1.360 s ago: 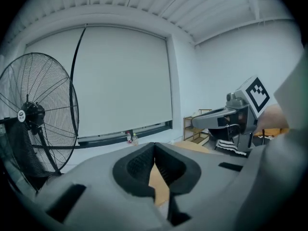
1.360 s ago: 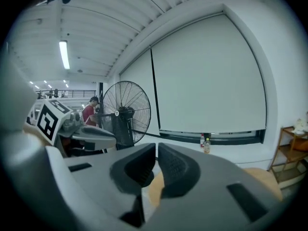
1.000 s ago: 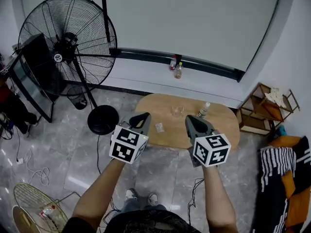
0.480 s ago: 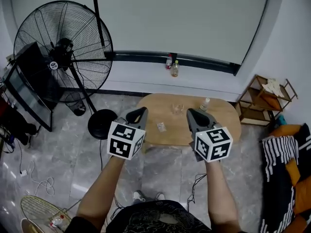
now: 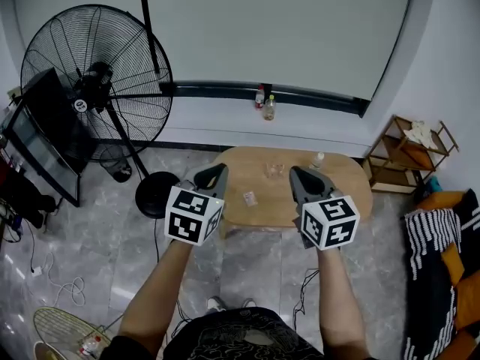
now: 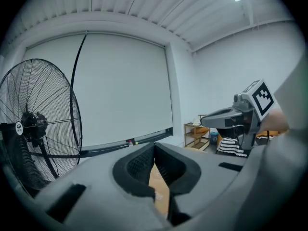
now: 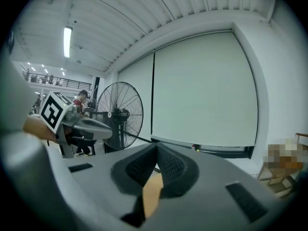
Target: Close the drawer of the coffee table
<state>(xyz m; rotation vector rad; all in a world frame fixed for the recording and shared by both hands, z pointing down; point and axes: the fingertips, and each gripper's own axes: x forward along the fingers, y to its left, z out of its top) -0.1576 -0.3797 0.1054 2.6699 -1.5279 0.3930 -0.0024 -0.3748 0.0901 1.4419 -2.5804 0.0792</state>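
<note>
A pale roller blind (image 5: 285,28) covers most of the far wall, and grey marbled floor (image 5: 97,231) spreads out below it. To the left stands a big black pedestal fan (image 5: 97,73), with a dark flat screen (image 5: 37,133) leaning just beside it.

The coffee table (image 5: 247,167) sits on the floor straight ahead of the person, in front of the wall under the blind. It has an oval wooden top. Its near edge lies behind the two grippers in the head view, so the drawer cannot be made out. To its right is a low wooden shelf unit (image 5: 405,163), and nearer the person a black-and-white striped cloth (image 5: 431,238).

The person holds both grippers up at about the same height, side by side and apart, pointing toward the table. The left gripper (image 5: 216,172) has its jaws pressed together at the tips with nothing between them. The same goes for the right gripper (image 5: 295,174): jaws clenched and empty. In each gripper view only a sliver of the wooden surface shows through the gap below the tips.

On the surface stand a small clear bottle (image 5: 318,160) and a drinking glass (image 5: 272,169), a little apart. A small packet (image 5: 249,198) lies nearer the left gripper. Two more bottles (image 5: 264,102) stand side by side on the ledge under the blind.
</note>
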